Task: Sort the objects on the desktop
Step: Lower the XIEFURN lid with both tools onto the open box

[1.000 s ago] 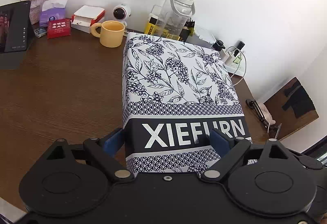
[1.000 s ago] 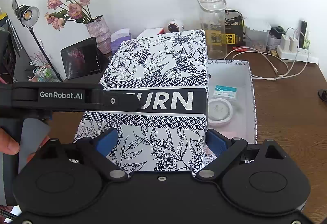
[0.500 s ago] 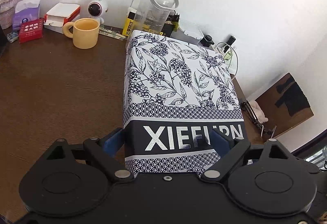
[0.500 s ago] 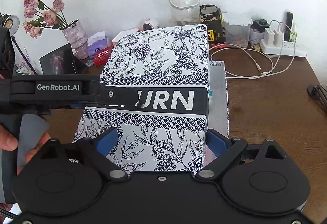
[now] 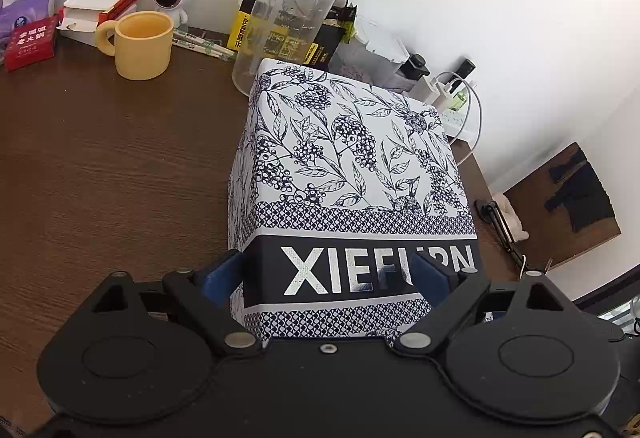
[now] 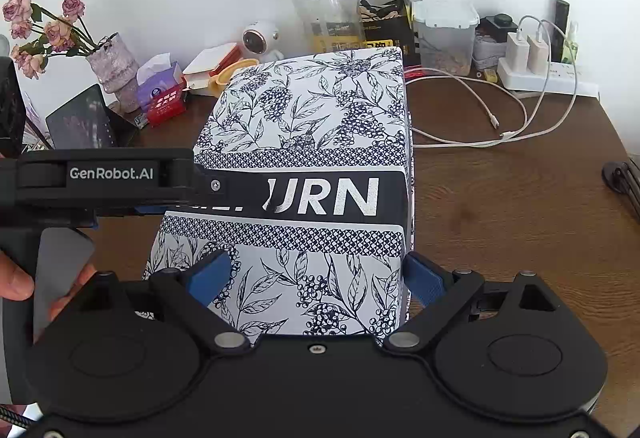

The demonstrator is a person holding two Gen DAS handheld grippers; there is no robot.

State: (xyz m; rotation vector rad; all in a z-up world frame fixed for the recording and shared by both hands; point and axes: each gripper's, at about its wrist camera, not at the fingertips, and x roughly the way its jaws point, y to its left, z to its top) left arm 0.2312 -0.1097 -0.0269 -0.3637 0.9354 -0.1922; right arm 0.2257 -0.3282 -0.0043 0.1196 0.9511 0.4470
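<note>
I am clamping a patterned box lid (image 5: 352,174), white with dark blue leaf-and-berry print and a dark band of silver lettering, between both of my tongs at once. My left gripper (image 5: 328,274) is pinching the lettered band from one long side, its blue pads pressing against the lid's edges, and in the right wrist view that same gripper (image 6: 108,178) is reaching in from 9 o'clock across the band. My right gripper (image 6: 316,274) is gripping the lid's near end, one blue pad on each side wall. The lid is sitting at the middle of the brown wooden desk (image 5: 100,166); whether it is touching the desk or a box beneath I cannot tell. In the left wrist view a yellow mug (image 5: 142,44) is standing at 11 o'clock and a clear water jug (image 5: 292,2) just behind the lid at 12 o'clock. In the right wrist view a white power strip (image 6: 540,78) with chargers is lying at 2 o'clock, its cables trailing over the desk, and a vase of pink roses (image 6: 108,66) is standing at 10 o'clock.
</note>
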